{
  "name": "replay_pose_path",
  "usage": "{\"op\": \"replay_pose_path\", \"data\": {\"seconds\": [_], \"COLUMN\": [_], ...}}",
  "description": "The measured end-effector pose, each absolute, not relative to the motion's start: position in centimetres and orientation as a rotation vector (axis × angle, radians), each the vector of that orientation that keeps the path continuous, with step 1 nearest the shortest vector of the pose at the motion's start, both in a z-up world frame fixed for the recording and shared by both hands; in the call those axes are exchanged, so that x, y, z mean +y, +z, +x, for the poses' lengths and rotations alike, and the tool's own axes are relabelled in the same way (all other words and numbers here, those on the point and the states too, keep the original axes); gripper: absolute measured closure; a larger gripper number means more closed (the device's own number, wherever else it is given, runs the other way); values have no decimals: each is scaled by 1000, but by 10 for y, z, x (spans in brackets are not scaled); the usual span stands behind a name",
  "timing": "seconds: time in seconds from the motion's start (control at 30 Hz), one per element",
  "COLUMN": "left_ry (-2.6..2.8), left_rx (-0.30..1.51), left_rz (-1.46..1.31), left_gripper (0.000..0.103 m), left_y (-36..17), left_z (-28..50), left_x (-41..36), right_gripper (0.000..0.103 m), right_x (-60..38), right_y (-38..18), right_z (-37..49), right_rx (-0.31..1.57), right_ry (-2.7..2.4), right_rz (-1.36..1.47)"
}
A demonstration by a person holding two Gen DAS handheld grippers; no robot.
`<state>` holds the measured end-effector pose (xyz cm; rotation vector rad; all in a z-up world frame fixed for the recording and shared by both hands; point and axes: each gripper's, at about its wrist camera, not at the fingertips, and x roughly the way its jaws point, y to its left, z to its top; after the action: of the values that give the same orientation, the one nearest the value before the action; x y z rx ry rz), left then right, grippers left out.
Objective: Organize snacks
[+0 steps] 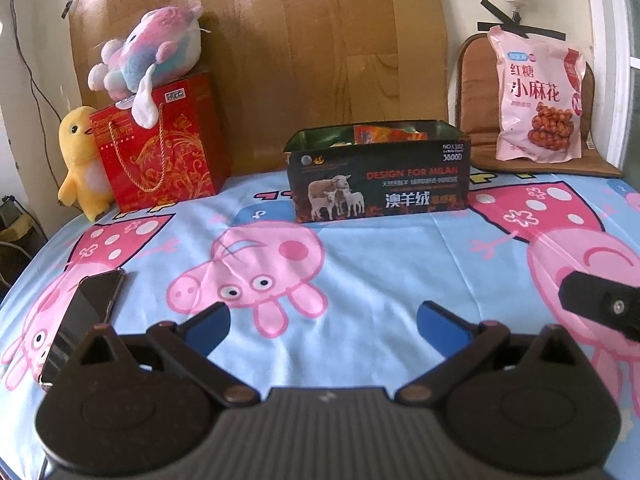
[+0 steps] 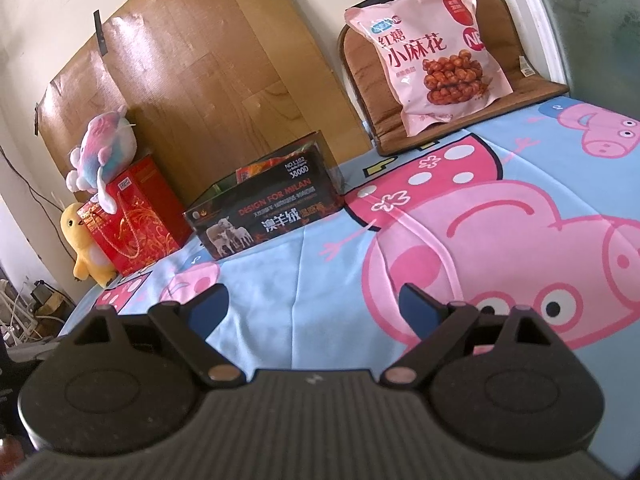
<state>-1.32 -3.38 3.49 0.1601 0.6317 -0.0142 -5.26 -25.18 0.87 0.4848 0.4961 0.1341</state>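
While both hand-held grippers, left (image 1: 322,326) and right (image 2: 313,307), gape empty, pink snack bag (image 2: 434,54) awaits: pinch top edge, carry upright to dark box (image 2: 266,210).

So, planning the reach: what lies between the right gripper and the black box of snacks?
Only bare cartoon-print cloth between the right gripper and black box, in the right wrist view.

Behind the bed's cartoon-pig sheet (image 1: 360,280) we see a cream wall (image 1: 460,20) with a wood-grain board (image 1: 320,40) taped against it, a brown cushion (image 2: 440,128) propped in the corner, and daylight from a white-framed window (image 2: 592,20).
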Motion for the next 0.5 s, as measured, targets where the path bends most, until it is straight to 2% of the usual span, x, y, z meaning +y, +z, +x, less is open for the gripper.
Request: {"op": "replay_pose_path", "data": {"seconds": [0.5], "left_ry": [-14], "left_rx": [633], "left_rz": [153], "left_gripper": [0], "left_y": [33], "left_z": [-13], "left_x": [-30], "right_gripper": [9], "right_x": [-249], "right_y": [5], "right_z": [-52], "right_rx": [506], "right_ry": [140], "right_rz": [482]}}
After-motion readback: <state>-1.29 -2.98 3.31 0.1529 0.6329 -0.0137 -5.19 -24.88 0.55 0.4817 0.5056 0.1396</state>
